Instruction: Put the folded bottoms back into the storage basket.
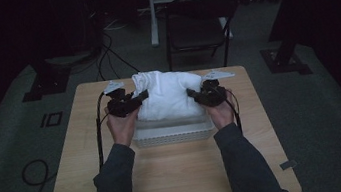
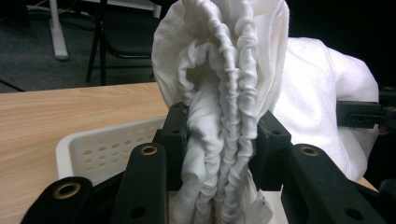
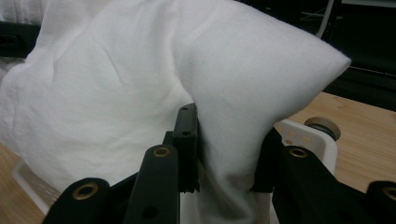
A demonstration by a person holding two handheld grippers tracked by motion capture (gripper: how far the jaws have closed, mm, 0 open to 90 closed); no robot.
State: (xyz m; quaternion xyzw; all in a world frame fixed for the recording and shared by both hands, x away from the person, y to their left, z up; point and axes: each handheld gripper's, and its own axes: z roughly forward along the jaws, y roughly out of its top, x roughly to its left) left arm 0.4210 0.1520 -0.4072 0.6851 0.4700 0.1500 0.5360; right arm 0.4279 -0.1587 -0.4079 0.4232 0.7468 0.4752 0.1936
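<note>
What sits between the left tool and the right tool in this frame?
The white cloth spans the gap, bunched over the white perforated basket. Left tool and right tool each clamp one side of it; the high view shows this.

One white cloth, one basket

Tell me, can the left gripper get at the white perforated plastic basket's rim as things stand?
Probably not right away. The left gripper is shut on a bunched fold of the white cloth, which hangs over the white perforated plastic basket. The near rim itself lies bare, so it looks reachable once the cloth is released.
</note>
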